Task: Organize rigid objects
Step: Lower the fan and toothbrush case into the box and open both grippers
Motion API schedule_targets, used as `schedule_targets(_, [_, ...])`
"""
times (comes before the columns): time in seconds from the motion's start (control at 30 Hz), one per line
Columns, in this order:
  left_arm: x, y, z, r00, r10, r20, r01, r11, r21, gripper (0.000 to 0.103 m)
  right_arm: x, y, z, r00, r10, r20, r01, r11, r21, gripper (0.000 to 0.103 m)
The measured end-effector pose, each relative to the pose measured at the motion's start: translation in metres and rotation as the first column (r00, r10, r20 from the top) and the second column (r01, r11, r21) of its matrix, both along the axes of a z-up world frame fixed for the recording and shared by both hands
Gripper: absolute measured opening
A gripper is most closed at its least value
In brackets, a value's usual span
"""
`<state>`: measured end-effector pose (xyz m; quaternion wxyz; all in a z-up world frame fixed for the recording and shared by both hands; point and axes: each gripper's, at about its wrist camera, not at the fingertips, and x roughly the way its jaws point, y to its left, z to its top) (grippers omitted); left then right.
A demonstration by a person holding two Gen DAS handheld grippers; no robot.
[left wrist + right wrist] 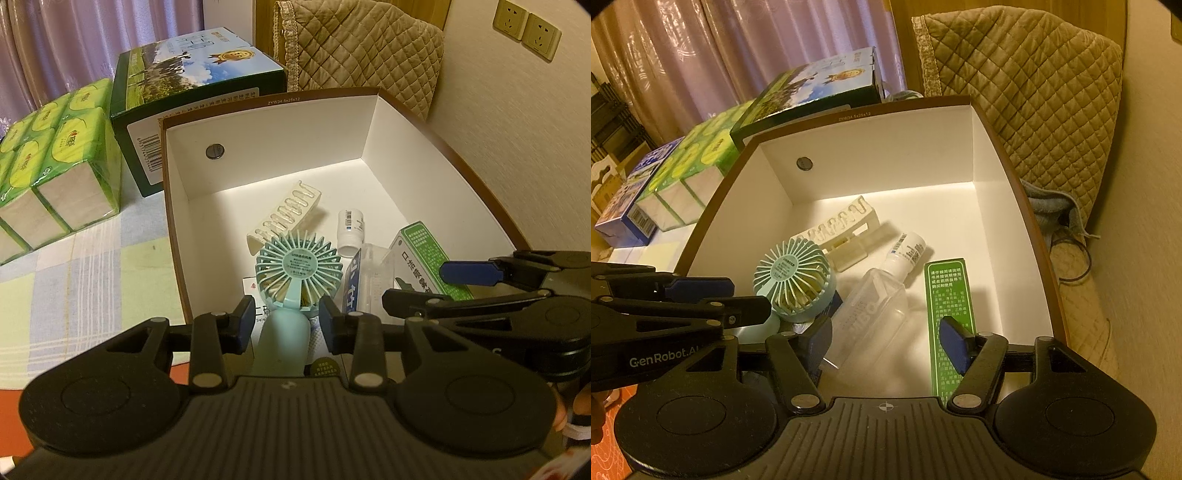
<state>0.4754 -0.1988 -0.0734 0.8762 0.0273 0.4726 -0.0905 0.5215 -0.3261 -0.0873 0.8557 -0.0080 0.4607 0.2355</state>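
Observation:
An open white box (280, 122) with a brown outside holds several items. My left gripper (285, 324) is shut on the handle of a mint hand fan (299, 262), whose head leans over the box floor. The right wrist view shows that fan (794, 277) and my left gripper (750, 297) from the side. My right gripper (886, 345) is open low inside the box, its pads off the clear bottle (871, 314) with a white cap that lies between them. A green medicine carton (947, 295) lies under its right finger. A cream hair claw (838, 229) rests behind the fan.
A green milk carton case (195, 85) and a green tissue pack (59, 162) stand left of the box on a checked cloth (92, 280). A quilted tan cover (362, 51) rises behind. Wall sockets (526, 27) are at the upper right. A round metal disc (214, 151) sits on the box's wall.

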Motion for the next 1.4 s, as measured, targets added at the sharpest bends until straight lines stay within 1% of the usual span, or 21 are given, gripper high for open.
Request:
schedule_targets(0.3, [-0.004, 0.0, 0.003, 1.0, -0.002, 0.01, 0.002, 1.0, -0.009, 0.032, -0.002, 0.0, 0.0, 1.0, -0.002, 0.001, 0.002, 1.0, 0.002, 0.062])
schedule_targets(0.43, [-0.007, 0.0, 0.006, 1.0, -0.003, 0.022, 0.004, 1.0, -0.017, 0.034, -0.007, 0.0, 0.001, 1.0, -0.004, 0.005, 0.004, 1.0, 0.002, 0.062])
schedule_targets(0.57, [-0.01, 0.002, 0.011, 0.999, -0.002, 0.033, 0.003, 0.999, -0.032, 0.038, -0.011, -0.001, 0.004, 1.0, -0.007, 0.009, 0.007, 1.0, 0.004, 0.062])
schedule_targets(0.8, [-0.022, 0.005, 0.025, 0.998, -0.002, 0.067, 0.006, 0.998, -0.059, 0.051, -0.022, -0.004, 0.014, 1.0, -0.015, 0.027, 0.015, 1.0, 0.015, 0.062])
schedule_targets(0.97, [-0.034, 0.005, 0.037, 0.996, -0.007, 0.09, 0.014, 0.997, -0.072, 0.055, -0.03, -0.008, 0.023, 0.999, -0.023, 0.042, 0.021, 0.999, 0.036, 0.063])
schedule_targets(1.17, [-0.054, 0.004, 0.053, 0.992, -0.019, 0.127, 0.031, 0.995, -0.09, 0.057, -0.047, -0.017, 0.035, 0.996, -0.043, 0.075, 0.038, 0.997, 0.065, 0.063])
schedule_targets(1.27, [-0.067, 0.005, 0.06, 0.989, -0.018, 0.146, 0.032, 0.994, -0.1, 0.061, -0.055, -0.023, 0.039, 0.996, -0.052, 0.072, 0.046, 0.996, 0.082, 0.064])
schedule_targets(1.4, [-0.086, 0.01, 0.066, 0.988, 0.001, 0.154, 0.017, 0.993, -0.115, 0.061, -0.069, -0.033, 0.045, 0.995, -0.065, 0.075, 0.057, 0.993, 0.108, 0.064])
